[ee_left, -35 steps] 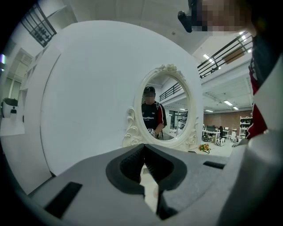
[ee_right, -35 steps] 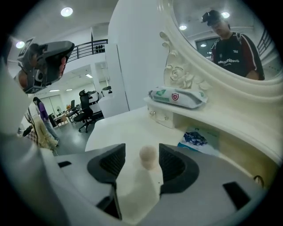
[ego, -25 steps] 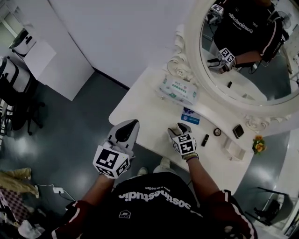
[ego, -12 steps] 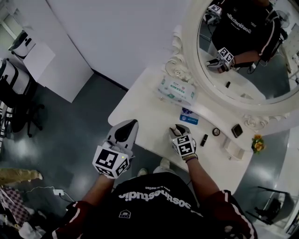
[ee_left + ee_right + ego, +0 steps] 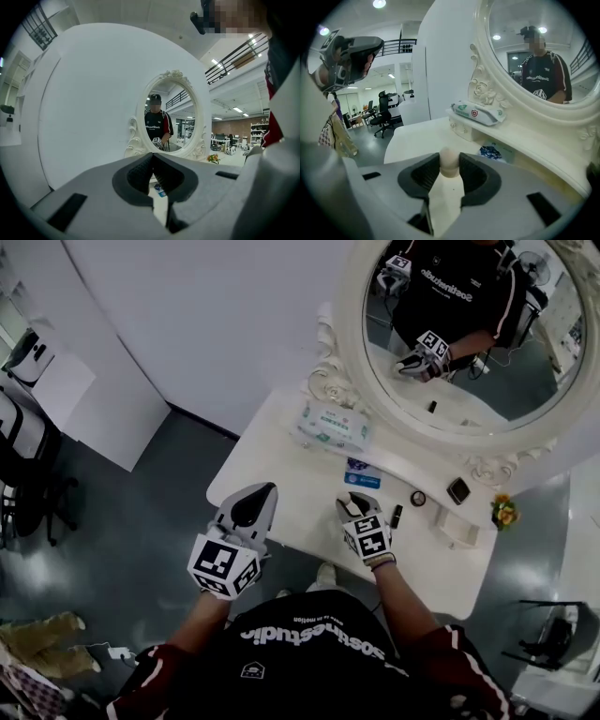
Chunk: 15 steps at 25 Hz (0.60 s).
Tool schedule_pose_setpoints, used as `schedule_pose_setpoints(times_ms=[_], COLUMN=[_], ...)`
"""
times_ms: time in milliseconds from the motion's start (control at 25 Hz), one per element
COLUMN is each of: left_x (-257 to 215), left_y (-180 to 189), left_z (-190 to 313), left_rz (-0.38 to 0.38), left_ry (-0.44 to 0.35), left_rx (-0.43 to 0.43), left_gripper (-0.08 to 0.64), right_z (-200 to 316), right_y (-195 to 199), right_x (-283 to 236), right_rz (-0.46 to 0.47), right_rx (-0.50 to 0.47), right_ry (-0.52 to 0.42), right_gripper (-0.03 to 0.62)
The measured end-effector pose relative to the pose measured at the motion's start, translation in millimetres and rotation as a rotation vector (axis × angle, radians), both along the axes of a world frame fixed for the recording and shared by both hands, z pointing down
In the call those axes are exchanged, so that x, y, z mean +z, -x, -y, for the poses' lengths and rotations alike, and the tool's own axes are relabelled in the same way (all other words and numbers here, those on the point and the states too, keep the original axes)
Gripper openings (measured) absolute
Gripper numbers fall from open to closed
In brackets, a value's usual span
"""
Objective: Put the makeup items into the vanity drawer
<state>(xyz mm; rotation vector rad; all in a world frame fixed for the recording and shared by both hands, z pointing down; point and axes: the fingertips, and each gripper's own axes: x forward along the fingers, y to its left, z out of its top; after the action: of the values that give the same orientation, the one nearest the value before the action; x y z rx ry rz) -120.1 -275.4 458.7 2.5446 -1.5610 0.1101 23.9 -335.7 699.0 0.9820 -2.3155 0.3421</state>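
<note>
My right gripper is shut on a small beige egg-shaped makeup sponge; its jaws have just been closing on it. In the head view that gripper hovers just above the white vanity table near its front middle. A black lipstick tube, a round compact and a black square compact lie to its right. My left gripper is shut and empty, over the table's front left edge; its pads meet at the tips.
A pack of wipes lies on a small raised drawer unit at the back left. A blue packet, a white box and small flowers sit along the back under the oval mirror.
The right gripper has lifted slightly off the tabletop with the sponge. The head view has shifted, showing more of the mirror. The left gripper has stayed put.
</note>
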Motion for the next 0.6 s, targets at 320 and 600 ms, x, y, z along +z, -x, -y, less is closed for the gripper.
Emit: schedule_pose_setpoints(times_ms=[320,600], left_x=[-6,-9], left_y=[-13,-22], left_z=[-16,-43], left_rz=[-0.026,-0.058], left_ry=[-0.025,-0.031], left_rx=[0.084,0.164], left_gripper=[0.006,0.005], right_z=[-25,-59], right_y=[-27,-53], right_x=[-30,-53], right_rz=[-0.007,-0.01], right_rx=[0.102,0.22], right_ry=[-0.046,-0.08], right_gripper=[0.135,0.135])
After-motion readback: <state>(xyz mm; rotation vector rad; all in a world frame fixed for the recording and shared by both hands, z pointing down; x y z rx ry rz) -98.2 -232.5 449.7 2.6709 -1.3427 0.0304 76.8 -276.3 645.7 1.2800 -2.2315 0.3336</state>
